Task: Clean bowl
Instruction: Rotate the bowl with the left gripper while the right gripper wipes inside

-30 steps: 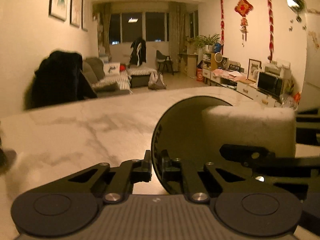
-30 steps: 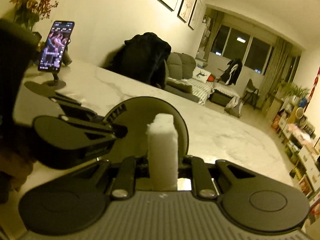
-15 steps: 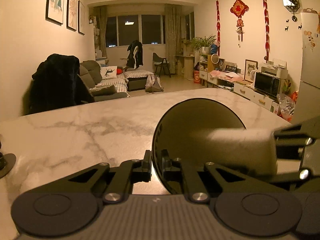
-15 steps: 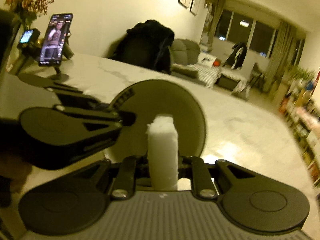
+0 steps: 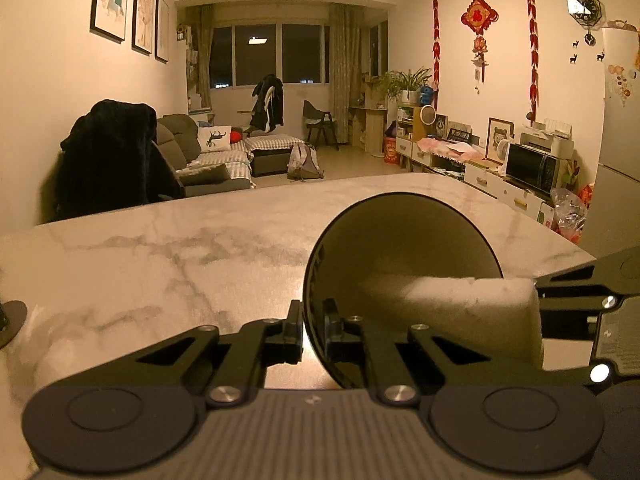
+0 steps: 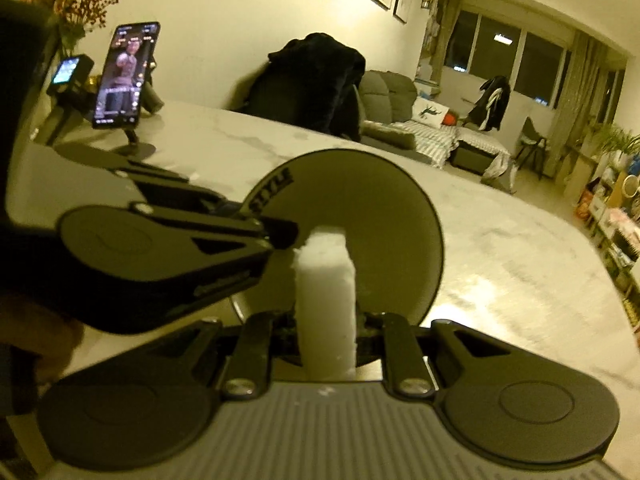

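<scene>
White sponge (image 6: 325,304), pinched by the right gripper (image 6: 326,320), has slid lower inside the dark bowl (image 5: 404,256) clamped at its rim by the left gripper (image 5: 313,330), so scrubbing looks underway.

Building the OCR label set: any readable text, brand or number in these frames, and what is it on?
"STYLE": black block letters on the bowl rim, beside the left gripper, right wrist view; partly covered, may be cut off.
Phone screen: lit, text too small.
Small screen behind it: blurred.
Red knot hanging: character not legible.
Label on right gripper body: too small.
</scene>
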A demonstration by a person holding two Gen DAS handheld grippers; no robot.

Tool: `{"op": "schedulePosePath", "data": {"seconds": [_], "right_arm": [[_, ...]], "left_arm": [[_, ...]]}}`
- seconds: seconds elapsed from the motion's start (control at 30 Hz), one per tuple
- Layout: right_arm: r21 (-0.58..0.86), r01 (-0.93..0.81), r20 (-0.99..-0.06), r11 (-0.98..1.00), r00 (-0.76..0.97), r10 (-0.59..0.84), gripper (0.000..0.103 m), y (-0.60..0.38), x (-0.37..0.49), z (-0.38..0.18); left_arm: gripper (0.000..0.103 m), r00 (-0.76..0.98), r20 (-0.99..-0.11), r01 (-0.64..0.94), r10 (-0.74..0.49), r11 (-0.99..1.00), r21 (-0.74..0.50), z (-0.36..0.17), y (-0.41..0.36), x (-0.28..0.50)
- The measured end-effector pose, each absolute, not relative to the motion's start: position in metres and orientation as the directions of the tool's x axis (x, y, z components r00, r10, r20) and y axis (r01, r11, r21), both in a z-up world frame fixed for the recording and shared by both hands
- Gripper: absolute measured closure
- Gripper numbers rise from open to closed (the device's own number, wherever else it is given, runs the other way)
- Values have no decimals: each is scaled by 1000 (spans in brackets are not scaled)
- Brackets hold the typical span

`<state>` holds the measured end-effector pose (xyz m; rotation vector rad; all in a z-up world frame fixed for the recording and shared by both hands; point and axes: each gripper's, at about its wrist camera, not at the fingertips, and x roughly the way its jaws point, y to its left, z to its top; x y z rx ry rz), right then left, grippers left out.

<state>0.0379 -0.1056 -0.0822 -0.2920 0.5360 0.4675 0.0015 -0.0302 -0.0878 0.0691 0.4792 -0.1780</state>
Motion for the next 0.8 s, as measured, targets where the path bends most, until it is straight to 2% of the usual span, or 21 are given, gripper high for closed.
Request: {"op": "schedulePosePath", "data": {"seconds": [0.4, 0.63, 0.8], "right_arm": [[-275, -441, -504, 854, 823, 262, 85, -103, 37, -75], [-236, -457, -534, 858, 798, 278, 85, -108, 39, -80], [-165, -479, -553, 862, 769, 321, 85, -111, 40, -83]], "left_arm": [[89, 845, -498, 197, -196, 979, -50, -90, -24, 11], [85, 809, -527, 203, -262, 965, -168, -97, -15, 19], [87, 797, -523, 186, -304, 946, -266, -100, -3, 24]]}}
